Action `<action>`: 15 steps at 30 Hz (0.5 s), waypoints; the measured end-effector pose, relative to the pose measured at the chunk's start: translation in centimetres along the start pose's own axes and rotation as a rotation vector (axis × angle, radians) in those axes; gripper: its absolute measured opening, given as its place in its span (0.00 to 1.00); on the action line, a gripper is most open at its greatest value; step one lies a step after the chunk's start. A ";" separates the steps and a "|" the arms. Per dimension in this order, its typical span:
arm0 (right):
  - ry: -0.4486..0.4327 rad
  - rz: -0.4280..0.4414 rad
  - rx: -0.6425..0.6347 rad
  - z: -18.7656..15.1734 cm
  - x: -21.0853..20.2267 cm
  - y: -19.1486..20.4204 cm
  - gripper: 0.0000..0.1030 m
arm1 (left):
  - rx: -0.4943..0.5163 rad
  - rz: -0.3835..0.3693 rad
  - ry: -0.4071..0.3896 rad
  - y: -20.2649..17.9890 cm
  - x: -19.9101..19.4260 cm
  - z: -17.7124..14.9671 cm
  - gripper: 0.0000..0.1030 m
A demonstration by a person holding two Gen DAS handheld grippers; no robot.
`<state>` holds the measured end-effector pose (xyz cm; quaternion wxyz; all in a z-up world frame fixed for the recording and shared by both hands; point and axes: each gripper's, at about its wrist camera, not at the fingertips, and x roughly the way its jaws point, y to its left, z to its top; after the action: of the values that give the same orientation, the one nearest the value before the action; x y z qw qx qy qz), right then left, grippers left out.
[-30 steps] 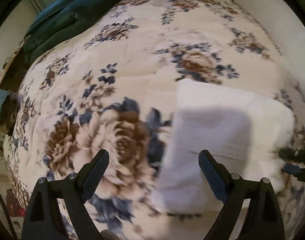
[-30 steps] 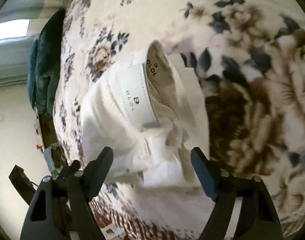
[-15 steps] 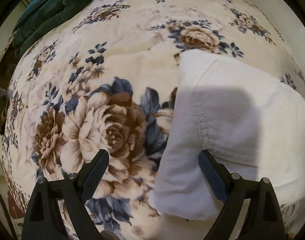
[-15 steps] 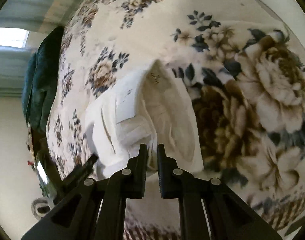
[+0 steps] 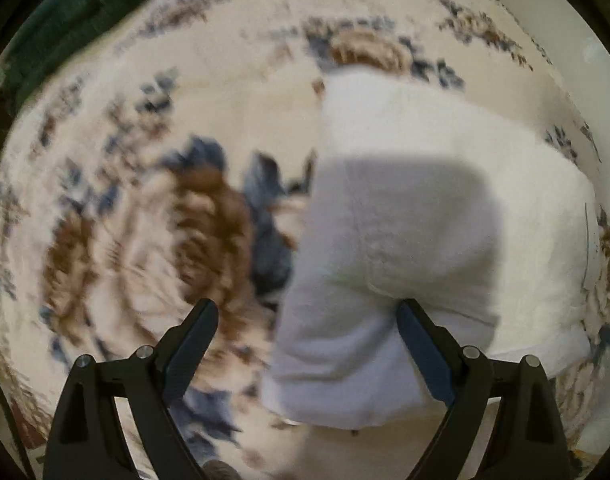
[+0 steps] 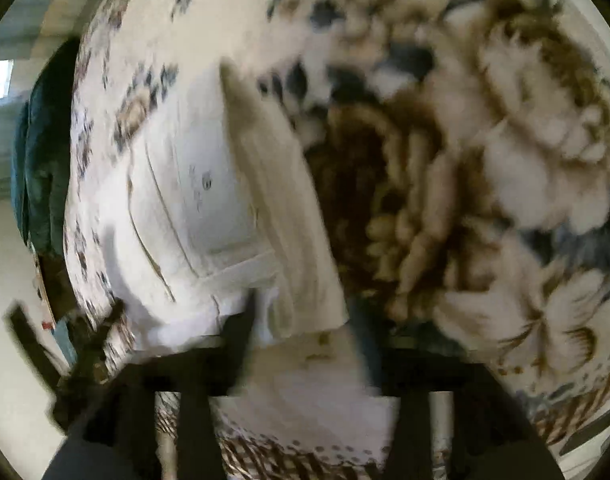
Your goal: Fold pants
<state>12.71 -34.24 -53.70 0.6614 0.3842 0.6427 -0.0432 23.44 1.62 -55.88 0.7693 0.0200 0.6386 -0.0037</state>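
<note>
1. My left hand-held gripper [image 5: 307, 326] is spread wide, with nothing between its fingers. Its right finger [image 5: 419, 344] lies over the near edge of the pants [image 5: 425, 208]; I cannot tell whether it touches the cloth.
2. My right hand-held gripper [image 6: 301, 334] is badly blurred. Its fingers appear parted, with a white cloth edge between them, but I cannot tell whether they are spread or pinching.
3. The pants are white and lie folded in a compact bundle on the bed, directly ahead of both grippers. In the left wrist view a grey shadow covers the near half of the bundle.
4. In the right wrist view the waistband [image 6: 209, 196] faces up, with a small printed mark on it, and a flap stands up along its right side.
5. The bed is covered by a cream blanket [image 5: 137, 208] printed with brown and blue flowers. The pants rest just beside a large brown flower.
6. A dark teal cloth [image 6: 41, 152] lies at the far edge of the bed, well apart from the pants.
</note>
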 end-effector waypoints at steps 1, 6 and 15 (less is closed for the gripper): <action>-0.016 0.024 0.012 0.4 -0.6 0.0 0.69 | 0.000 -0.011 0.003 -0.2 0.3 -0.2 0.89; 0.016 0.095 -0.008 3.9 1.6 1.5 0.69 | 0.020 -0.014 -0.008 -0.6 0.6 -1.0 0.89; -0.032 0.060 -0.125 2.9 2.5 6.1 0.10 | 0.072 -0.038 -0.023 -1.3 -0.5 -1.1 0.93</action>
<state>18.87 -30.47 -53.46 0.6954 0.3604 0.6216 0.0107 22.22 0.40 -55.62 0.7752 0.0353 0.6294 -0.0415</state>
